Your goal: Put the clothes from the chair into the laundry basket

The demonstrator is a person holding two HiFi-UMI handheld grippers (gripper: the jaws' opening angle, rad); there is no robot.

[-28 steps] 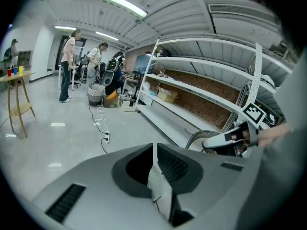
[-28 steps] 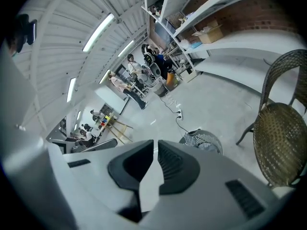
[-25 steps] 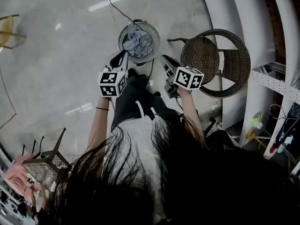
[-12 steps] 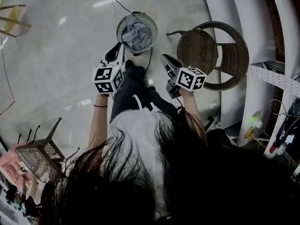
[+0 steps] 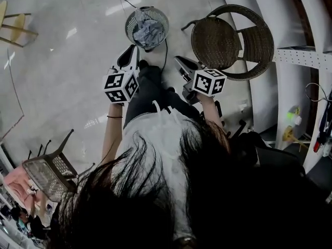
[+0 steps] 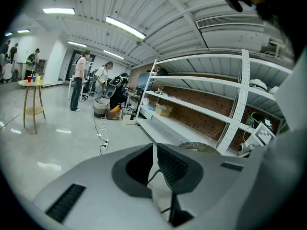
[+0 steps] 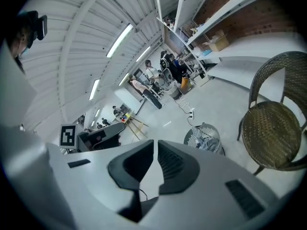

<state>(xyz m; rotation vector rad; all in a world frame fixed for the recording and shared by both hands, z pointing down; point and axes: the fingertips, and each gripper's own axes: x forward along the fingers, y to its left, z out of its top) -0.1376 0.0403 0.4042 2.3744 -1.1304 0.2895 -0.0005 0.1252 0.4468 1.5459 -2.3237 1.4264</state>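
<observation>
Black-and-white square code markers are showing on the left cube (image 5: 121, 85) and on the right cube (image 5: 208, 82). They are block patterns, not words.

You are holding the left gripper (image 5: 133, 51) with its grey jaws drawn together to a hairline slit, and nothing is sitting between them. Its own view is showing the ribbed dark pads (image 6: 173, 165) meeting at the tips. You are holding the right gripper (image 5: 179, 61) the same way, with its jaws closed tip to tip and gripping nothing.

At seven o'clock in the head view, a wire-mesh frame (image 5: 49, 174) on thin dark legs is standing tilted on the floor (image 5: 67, 71), which is pale and glossy and is throwing back streaks of ceiling light. The laundry basket (image 5: 128, 24) is sitting at twelve o'clock from the left gripper's tips; it is round, with slatted walls. The clothes (image 5: 148, 32) are lying inside it as a crumpled grey-blue heap of soft fabric. At three o'clock from the basket, close by but apart from it, the chair (image 5: 217, 41) is standing. It has a round seat of tight brown wicker weave, a curved woven back wrapping round it, and thin dark legs. At the far right, a white perforated shelf rail (image 5: 302, 56) is crossing in front of smooth white shelving.
</observation>
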